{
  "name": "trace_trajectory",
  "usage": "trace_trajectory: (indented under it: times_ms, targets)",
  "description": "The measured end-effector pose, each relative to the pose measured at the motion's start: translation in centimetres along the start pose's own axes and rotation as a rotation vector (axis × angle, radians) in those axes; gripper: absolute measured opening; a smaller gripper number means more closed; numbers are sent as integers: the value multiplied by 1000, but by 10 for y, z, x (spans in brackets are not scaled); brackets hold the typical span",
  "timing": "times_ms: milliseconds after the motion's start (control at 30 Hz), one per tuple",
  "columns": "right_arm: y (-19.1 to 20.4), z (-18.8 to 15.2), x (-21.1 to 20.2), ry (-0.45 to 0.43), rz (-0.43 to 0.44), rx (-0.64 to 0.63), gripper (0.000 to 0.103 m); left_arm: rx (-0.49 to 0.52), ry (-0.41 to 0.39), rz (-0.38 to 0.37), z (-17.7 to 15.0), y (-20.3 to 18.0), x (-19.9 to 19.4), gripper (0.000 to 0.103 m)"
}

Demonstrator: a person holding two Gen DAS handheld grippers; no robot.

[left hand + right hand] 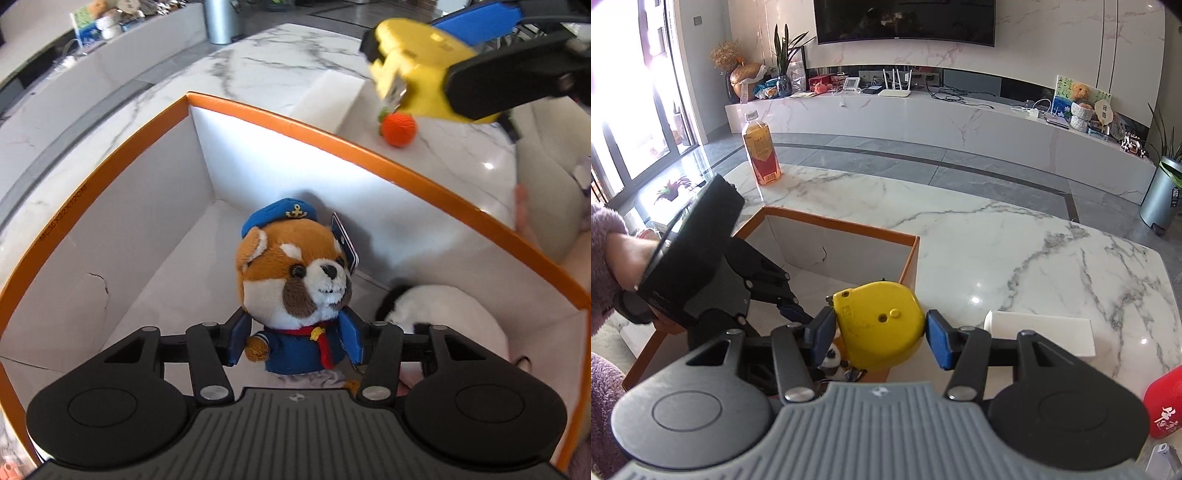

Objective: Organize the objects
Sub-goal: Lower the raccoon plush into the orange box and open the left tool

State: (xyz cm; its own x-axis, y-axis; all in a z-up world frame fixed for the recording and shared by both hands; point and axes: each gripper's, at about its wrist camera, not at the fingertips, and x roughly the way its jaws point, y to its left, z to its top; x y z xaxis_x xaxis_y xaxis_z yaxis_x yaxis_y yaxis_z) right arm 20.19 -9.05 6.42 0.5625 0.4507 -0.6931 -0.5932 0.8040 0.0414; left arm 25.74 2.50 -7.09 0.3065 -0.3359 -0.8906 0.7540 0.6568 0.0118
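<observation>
Left gripper [293, 341] stands open around the plush dog [295, 291], set inside the orange box [369, 151]; we lift straight out. Right gripper [881, 332] grips the tape measure [881, 325], waiting above the rim.

A wall-mounted black television [905, 20] hangs above a long white marble console [923, 110]; a grey cylindrical metal bin [1158, 195] stands on the floor.

1. One orange-rimmed box [280, 114] on the marble table [1015, 236]
2. Two plush toys inside it: a sailor dog [295, 280], a black-and-white one [443, 314]
3. One yellow tape measure [881, 325]
4. One orange ball [399, 129]
5. One bottle [761, 151] at the table's far corner
</observation>
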Motion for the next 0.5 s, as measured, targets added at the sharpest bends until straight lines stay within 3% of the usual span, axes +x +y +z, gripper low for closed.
trace_trajectory:
  times_ms: [100, 267, 400, 500]
  targets:
    - [1, -1, -5, -5, -5, -3, 55, 53, -25, 62, 4, 6, -12, 48]
    - [-1, -2, -9, -10, -13, 11, 55, 285, -12, 250, 6, -2, -33, 47]
    - [1, -1, -10, -15, -8, 13, 55, 403, 11, 251, -1, -13, -32, 47]
    - [3, -1, -12, -16, -6, 9, 55, 433, 51, 184, -4, -24, -19, 48]
